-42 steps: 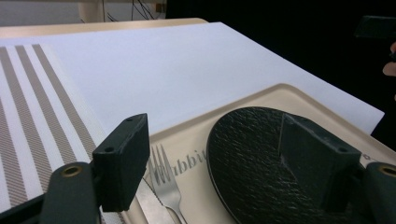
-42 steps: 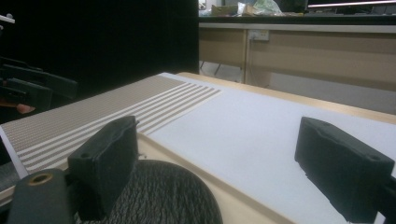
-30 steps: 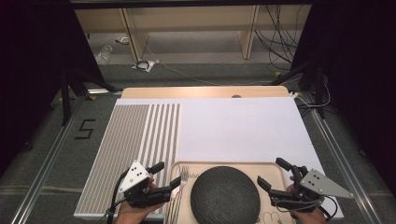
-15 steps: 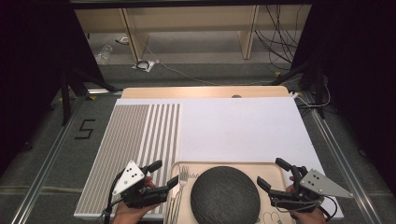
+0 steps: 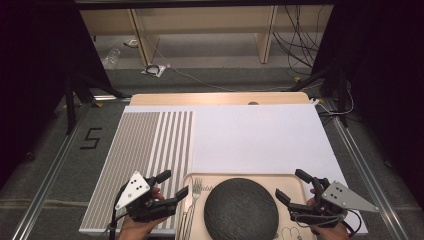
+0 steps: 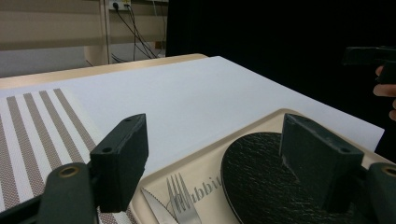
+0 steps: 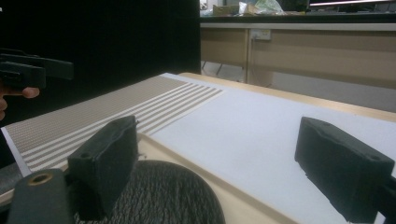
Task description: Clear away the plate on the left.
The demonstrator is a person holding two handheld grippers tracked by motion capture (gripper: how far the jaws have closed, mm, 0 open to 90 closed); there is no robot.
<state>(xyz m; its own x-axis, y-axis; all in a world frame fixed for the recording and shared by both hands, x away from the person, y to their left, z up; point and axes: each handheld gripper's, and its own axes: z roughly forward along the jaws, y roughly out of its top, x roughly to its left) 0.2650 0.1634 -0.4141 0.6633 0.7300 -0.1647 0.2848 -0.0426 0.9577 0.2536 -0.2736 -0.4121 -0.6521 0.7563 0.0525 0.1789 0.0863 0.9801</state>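
A beige tray (image 5: 240, 175) lies at the table's near edge and carries a dark round textured plate (image 5: 241, 209). A fork (image 5: 195, 197) and a knife rest on the tray to the plate's left. My left gripper (image 5: 174, 183) hovers open just left of the tray, over the striped placemat (image 5: 145, 150). My right gripper (image 5: 290, 183) hovers open at the tray's right end. In the left gripper view the open jaws frame the plate (image 6: 266, 177) and the fork (image 6: 180, 200). In the right gripper view the open jaws stand above the plate (image 7: 168, 196), with nothing between them.
A white sheet (image 5: 260, 135) covers the middle and right of the table, next to the placemat. The wooden tabletop (image 5: 220, 98) shows along the far edge. Beyond the table are shelf legs and cables on the floor (image 5: 160, 70).
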